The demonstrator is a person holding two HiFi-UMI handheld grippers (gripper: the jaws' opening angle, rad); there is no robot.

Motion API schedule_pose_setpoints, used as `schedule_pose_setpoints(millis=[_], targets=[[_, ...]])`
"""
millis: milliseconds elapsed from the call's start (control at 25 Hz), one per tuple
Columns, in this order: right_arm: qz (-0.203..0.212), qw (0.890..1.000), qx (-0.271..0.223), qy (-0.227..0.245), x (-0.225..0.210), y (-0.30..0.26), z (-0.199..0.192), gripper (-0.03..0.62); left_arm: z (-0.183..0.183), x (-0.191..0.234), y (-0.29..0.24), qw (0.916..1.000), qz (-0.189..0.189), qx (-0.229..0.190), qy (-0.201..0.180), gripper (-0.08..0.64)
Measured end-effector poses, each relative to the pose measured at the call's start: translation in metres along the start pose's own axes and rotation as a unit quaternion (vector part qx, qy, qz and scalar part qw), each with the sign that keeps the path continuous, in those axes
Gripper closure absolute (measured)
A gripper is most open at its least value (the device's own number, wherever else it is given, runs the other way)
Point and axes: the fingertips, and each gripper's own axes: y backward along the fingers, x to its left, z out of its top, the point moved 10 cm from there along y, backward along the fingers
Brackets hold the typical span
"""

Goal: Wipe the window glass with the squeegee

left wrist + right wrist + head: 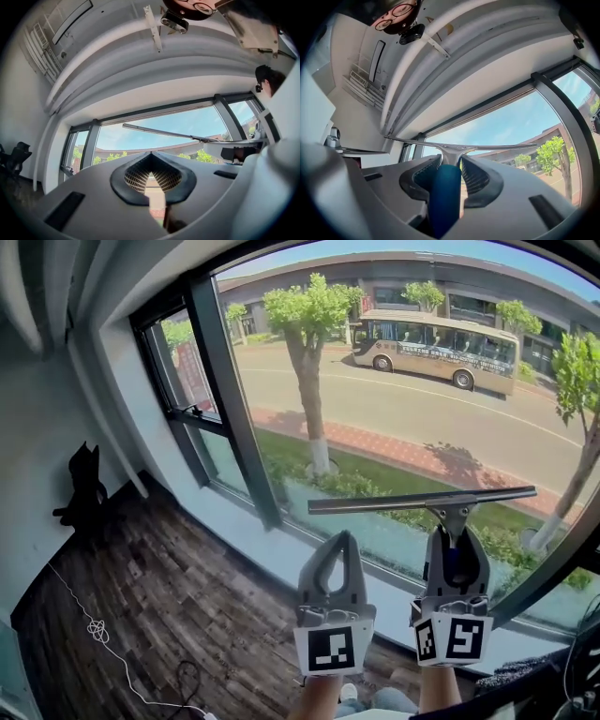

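1. Blue grip material covered the handle of the squeegee. The right gripper had its jaws clamped on this handle from both sides.
2. The squeegee pointed upward out of the right gripper. Its metal neck sat above the jaw tips, and its long blade ran almost level, with the right end slightly higher.
3. The blade lay in front of the lower part of the window glass, above the pale sill. No view showed whether the blade edge touched the glass.
4. The left gripper stood just beside the right gripper, on its left. It was below the left part of the blade and apart from it. Its jaws were closed tip to tip, with nothing between them.
5. A dark mullion divided the large pane from a narrower pane at the left.
6. Through the glass, a tree, a road and a bus were visible.
7. A wooden floor lay below the sill, with a white cord on it.
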Motion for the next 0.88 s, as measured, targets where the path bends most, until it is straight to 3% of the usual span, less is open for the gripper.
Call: schedule_pose_setpoints(millis=[240,560,880], targets=[[-0.029,0.999,0.015,0.010,-0.019,-0.010,-0.016,0.456,-0.022,-0.009,-0.025,0.9995,-0.027,0.013,0.010,0.558],[-0.006,1.000,0.004,0.008,-0.044,-0.066,-0.030,0.456,-0.034,-0.010,-0.079,1.0000,-0.006,0.002,0.003,0.558],[0.002,1.000,-0.014,0.009,-0.096,-0.115,-0.043,0.456,-0.051,-0.039,-0.143,1.0000,0.002,-0.005,-0.005,0.558]])
